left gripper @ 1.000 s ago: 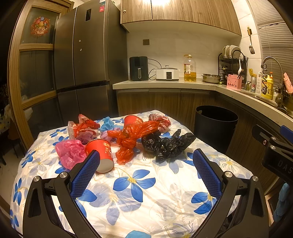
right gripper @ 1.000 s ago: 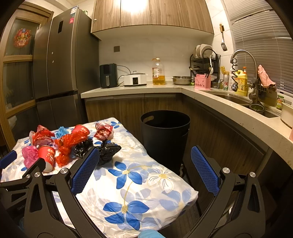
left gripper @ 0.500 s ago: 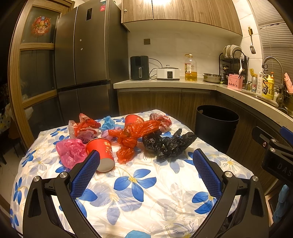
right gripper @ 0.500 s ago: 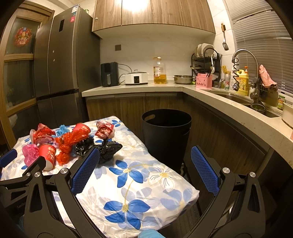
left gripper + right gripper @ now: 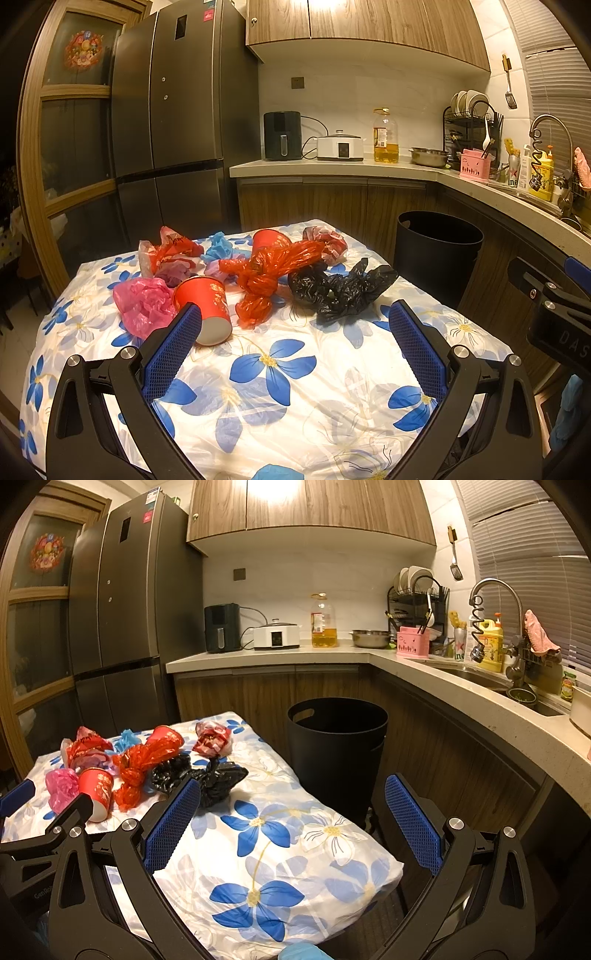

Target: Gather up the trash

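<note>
Trash lies in a heap on the flower-print table: a tipped red paper cup, a pink bag, a knotted orange-red bag, a crumpled black bag, another red cup and red-and-white wrappers. My left gripper is open, short of the heap, holding nothing. My right gripper is open over the table's right end, with the black bag just past its left finger. A black bin stands on the floor beyond the table.
A dark fridge stands behind the table. The L-shaped counter carries an air fryer, a cooker, an oil bottle, a dish rack and a sink with a tap. The bin sits between table and cabinets.
Both views have shifted slightly, with the heap and the bin a little closer. Both grippers stay open and nothing on the table has moved.
</note>
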A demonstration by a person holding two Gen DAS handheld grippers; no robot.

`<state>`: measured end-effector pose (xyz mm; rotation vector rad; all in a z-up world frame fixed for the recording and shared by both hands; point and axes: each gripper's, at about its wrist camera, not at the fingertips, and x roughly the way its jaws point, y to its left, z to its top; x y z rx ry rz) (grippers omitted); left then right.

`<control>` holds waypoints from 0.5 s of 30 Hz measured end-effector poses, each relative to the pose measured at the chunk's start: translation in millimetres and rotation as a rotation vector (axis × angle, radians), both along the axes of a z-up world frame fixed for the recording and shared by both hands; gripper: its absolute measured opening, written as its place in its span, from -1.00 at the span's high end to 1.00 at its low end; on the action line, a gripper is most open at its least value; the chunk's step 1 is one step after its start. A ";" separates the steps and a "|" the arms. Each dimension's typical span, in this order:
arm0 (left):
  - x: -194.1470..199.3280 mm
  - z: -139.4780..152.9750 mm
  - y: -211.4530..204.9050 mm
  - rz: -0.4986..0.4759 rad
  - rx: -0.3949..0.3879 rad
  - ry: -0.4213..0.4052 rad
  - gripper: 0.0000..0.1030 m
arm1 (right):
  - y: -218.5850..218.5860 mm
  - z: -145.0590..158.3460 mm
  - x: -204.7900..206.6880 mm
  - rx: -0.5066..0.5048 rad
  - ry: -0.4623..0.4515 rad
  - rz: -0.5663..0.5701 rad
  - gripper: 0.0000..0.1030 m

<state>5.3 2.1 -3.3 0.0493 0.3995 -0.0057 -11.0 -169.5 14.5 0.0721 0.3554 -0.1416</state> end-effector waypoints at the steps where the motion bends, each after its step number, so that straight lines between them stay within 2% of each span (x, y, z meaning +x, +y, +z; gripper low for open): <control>1: 0.1 0.0 0.1 -0.001 0.000 0.000 -0.89 | 1.0 -0.9 0.8 -0.001 0.001 0.001 -0.92; 15: -1.0 -1.0 0.5 0.001 -0.001 0.001 -0.89 | 3.1 -3.9 2.3 -0.002 0.012 0.006 -0.92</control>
